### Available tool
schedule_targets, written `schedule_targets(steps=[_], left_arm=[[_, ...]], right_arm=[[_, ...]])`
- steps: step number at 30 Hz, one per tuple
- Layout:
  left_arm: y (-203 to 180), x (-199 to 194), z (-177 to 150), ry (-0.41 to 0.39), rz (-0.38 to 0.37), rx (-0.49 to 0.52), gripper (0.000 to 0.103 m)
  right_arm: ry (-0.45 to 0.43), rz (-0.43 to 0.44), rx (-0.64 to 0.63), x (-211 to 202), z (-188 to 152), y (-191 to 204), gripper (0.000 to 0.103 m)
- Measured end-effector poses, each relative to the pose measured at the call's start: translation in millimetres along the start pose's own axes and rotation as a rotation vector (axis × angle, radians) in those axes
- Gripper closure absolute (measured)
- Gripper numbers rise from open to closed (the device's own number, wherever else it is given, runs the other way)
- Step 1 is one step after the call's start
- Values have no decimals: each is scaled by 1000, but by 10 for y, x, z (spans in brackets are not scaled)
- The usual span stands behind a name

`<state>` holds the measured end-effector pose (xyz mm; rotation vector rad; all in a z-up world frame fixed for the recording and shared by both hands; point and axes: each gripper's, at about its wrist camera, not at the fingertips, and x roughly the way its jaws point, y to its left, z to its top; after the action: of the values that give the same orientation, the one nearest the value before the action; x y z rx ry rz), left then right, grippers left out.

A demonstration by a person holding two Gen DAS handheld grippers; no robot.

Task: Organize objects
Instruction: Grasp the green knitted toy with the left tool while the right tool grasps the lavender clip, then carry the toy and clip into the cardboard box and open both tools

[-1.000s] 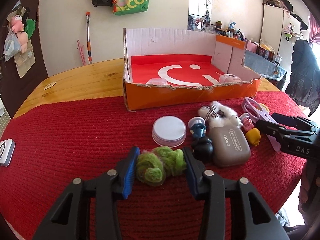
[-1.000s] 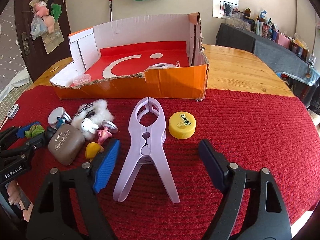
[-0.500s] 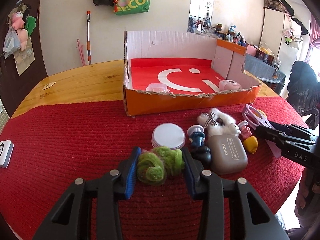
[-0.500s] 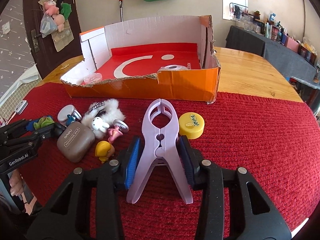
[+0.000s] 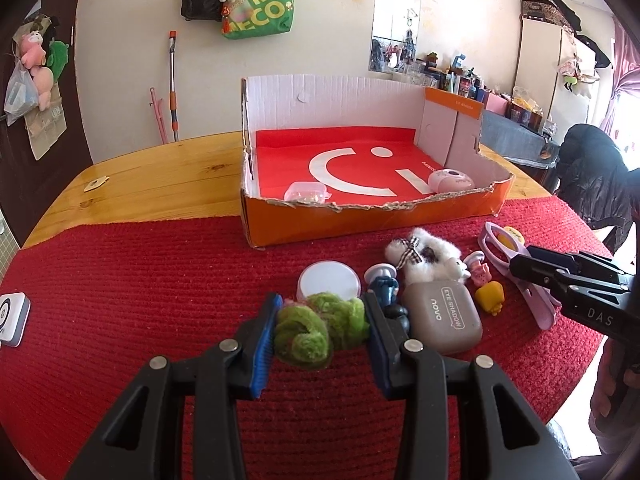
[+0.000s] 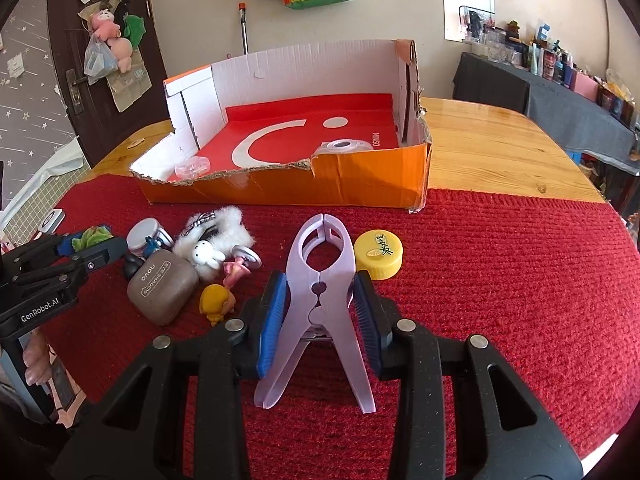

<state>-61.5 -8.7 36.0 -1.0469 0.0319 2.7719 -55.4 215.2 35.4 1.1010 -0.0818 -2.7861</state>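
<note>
Both wrist views sit low over the desk point(image 5: 152, 184), close behind their jaws, facing the cardboard box point(image 5: 360, 220). Left looks from box's left, right from its right; both share box and toy cluster.

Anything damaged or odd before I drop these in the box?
The orange cardboard box has a ragged, torn front edge, lower on its left in the right wrist view. Otherwise nothing stands out: the left gripper holds the green fuzzy toy, the right gripper the lilac clamp.

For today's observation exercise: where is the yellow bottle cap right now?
In the right wrist view, the yellow bottle cap lies on the red mat, just right of the lilac clamp, before the orange box.
</note>
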Motion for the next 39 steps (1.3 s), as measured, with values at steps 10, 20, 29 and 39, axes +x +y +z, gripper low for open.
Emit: schedule_targets(steps=[10,20,29,39], left_arm=[[54,116,-34,44,-11,-16,61],[35,32,27,15,-24,7,63],[-2,-121,163,-31,-44,26,63],[-157,-144,631,-64,-167,111,63]], right_arm=[[32,18,0,61,-33,-25,63],[16,15,-43,48,-32,62,67],[-63,61,-47,-209,118,140,67],[-89,252,17,-239,637,97,67]])
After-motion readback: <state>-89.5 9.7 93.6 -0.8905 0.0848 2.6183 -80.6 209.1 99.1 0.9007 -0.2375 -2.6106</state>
